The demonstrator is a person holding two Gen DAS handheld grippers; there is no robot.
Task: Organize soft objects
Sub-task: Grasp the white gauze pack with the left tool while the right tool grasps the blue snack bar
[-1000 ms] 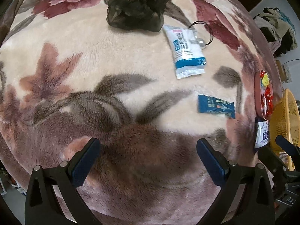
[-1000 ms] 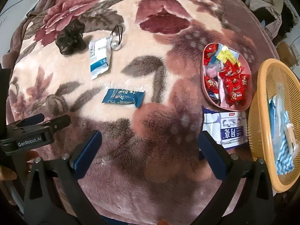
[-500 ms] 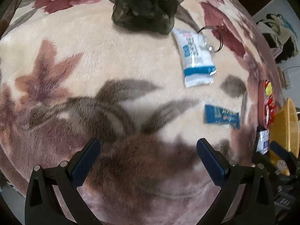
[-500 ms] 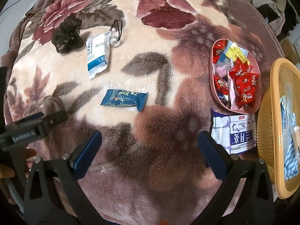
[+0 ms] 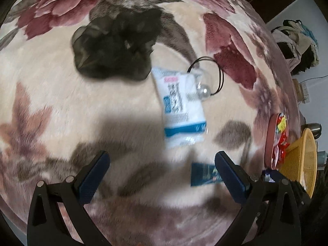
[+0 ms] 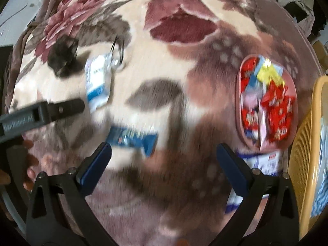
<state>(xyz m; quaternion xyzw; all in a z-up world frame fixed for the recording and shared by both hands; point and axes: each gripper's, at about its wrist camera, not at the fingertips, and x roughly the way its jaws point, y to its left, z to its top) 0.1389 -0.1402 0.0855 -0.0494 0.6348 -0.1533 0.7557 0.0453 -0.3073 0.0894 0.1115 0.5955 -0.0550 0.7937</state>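
On the flowered plush blanket (image 5: 61,106) lie a black gauzy scrunchie (image 5: 114,45), a white and blue packet (image 5: 180,106) and a black hair tie with a pearl (image 5: 207,82). A dark blue packet (image 5: 205,174) lies close to the right finger of my left gripper (image 5: 162,172), which is open and empty and hangs short of the white packet. My right gripper (image 6: 164,162) is open and empty too, just short of the blue packet (image 6: 133,139). The white packet (image 6: 98,80) and scrunchie (image 6: 62,55) lie far left in the right wrist view.
A pink tray (image 6: 239,110) of red and yellow candies sits at the right, beside a yellow mesh basket (image 6: 303,143) holding blue-white items. A white packet with blue print (image 6: 262,162) lies under the tray's near edge. The left gripper body (image 6: 41,114) crosses the right wrist view's left side.
Both grippers have moved forward over the blanket. The scrunchie and white packet now loom larger in the left wrist view; the blue packet has come near the right gripper's fingers. Both stayed open.
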